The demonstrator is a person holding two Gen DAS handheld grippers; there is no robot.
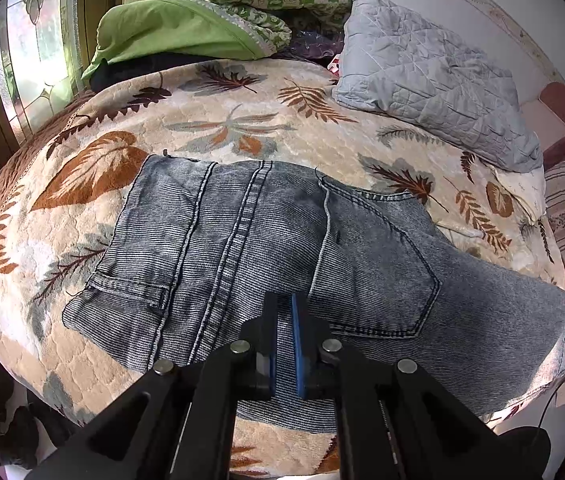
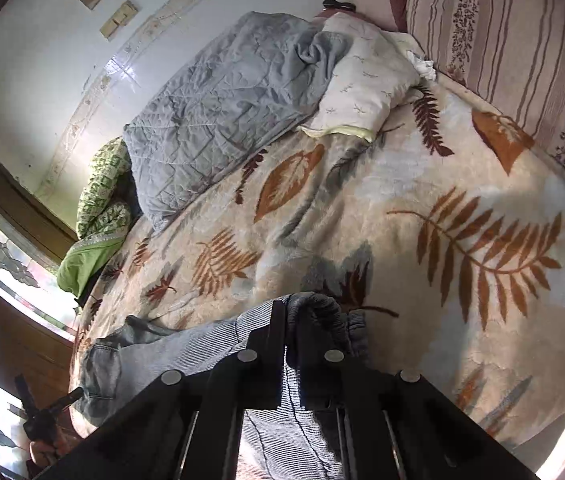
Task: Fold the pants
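Grey jeans (image 1: 266, 248) spread flat on the leaf-print blanket (image 1: 242, 128), back pocket at about 4 o'clock from the middle seam. Left gripper (image 1: 284, 312) over the denim at 6 o'clock, jaws narrow, can't tell if pinching anything. Right gripper (image 2: 285, 320) clamped on a bunched fold of the jeans (image 2: 202, 344). Grey quilted pillow (image 1: 434, 76) up at 1 o'clock. No readable labels or writing anywhere.
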